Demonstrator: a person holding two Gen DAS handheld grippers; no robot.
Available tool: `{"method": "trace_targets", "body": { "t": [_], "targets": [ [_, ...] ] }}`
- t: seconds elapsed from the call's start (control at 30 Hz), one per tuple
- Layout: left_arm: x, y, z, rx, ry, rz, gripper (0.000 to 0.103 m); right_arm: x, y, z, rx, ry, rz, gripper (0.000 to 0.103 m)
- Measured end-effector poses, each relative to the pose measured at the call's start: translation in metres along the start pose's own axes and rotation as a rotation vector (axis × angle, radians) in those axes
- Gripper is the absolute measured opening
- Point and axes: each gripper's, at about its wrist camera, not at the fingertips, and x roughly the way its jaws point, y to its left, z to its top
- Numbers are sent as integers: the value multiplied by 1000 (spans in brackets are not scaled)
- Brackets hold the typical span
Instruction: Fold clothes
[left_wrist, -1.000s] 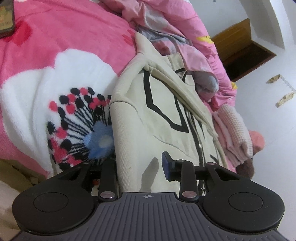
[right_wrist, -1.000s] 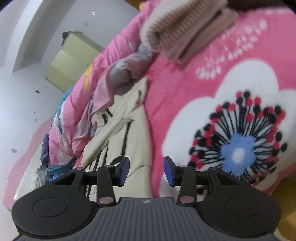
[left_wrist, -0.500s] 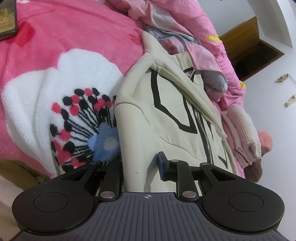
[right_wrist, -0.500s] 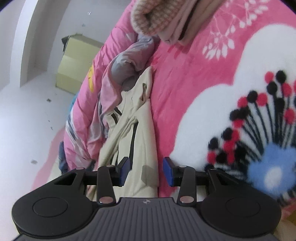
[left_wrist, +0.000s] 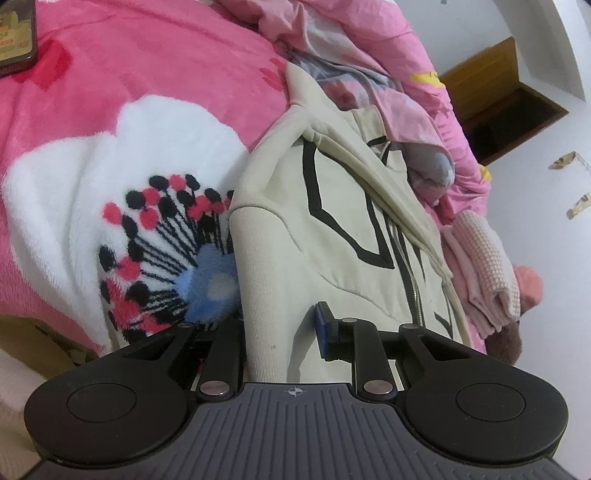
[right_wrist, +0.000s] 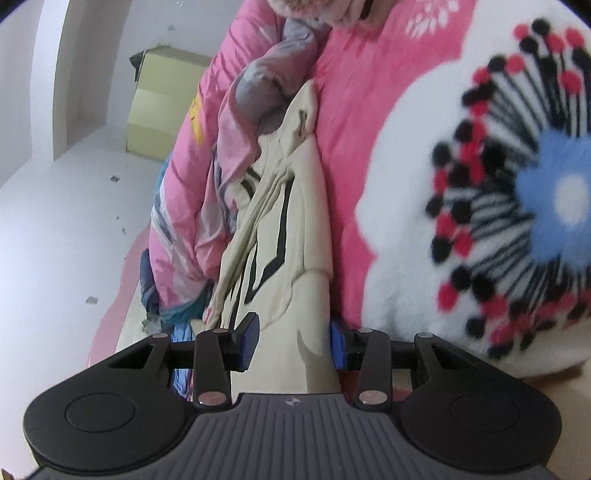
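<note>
I count one cream jacket (left_wrist: 332, 229) in front of me, with one zip running down it. It lies on one pink blanket (left_wrist: 155, 92), and I see one big white flower (left_wrist: 122, 206) printed there. One rumpled pink quilt (left_wrist: 406, 66) sits bunched beyond the jacket. There is one small stack of folded pink clothes (left_wrist: 484, 266), though I cannot tell how many pieces are in it. One phone (left_wrist: 16, 33) lies at the far corner, and one yellow box (right_wrist: 162, 107) stands on the floor.
</note>
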Motion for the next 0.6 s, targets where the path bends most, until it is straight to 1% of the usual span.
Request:
{"method": "trace_targets", "body": {
  "t": [0.03, 0.07, 0.13, 0.17, 0.2, 0.27, 0.3, 0.4, 0.53, 0.6],
  "targets": [
    [0, -1, 0, 5, 0, 1, 21, 2, 2, 1, -5, 1, -5, 41],
    [0, -2, 0, 10, 1, 4, 20, 5, 3, 2, -3, -1, -11, 38],
    [0, -5, 0, 24, 6, 17, 18, 10, 5, 3, 9, -11, -29, 36],
    [0, -7, 1, 33, 10, 25, 16, 11, 7, 2, 12, -17, -38, 31],
    [-1, -9, 1, 44, 12, 34, 13, 12, 11, 1, 1, -22, -57, 27],
    [-4, -14, -1, 62, 2, 44, 7, 14, 18, -3, -26, -20, -103, 9],
    [-7, -15, -1, 64, -6, 41, 3, 13, 22, -6, -34, -19, -112, 8],
    [-17, -19, -2, 63, -36, 19, 3, 4, 36, -12, -74, -48, -124, 5],
    [-32, -26, 0, 77, -65, -18, 3, -11, 57, -16, -123, -110, -97, 5],
    [-38, -30, 1, 87, -73, -35, 3, -16, 67, -17, -146, -121, -89, 5]
  ]
}}
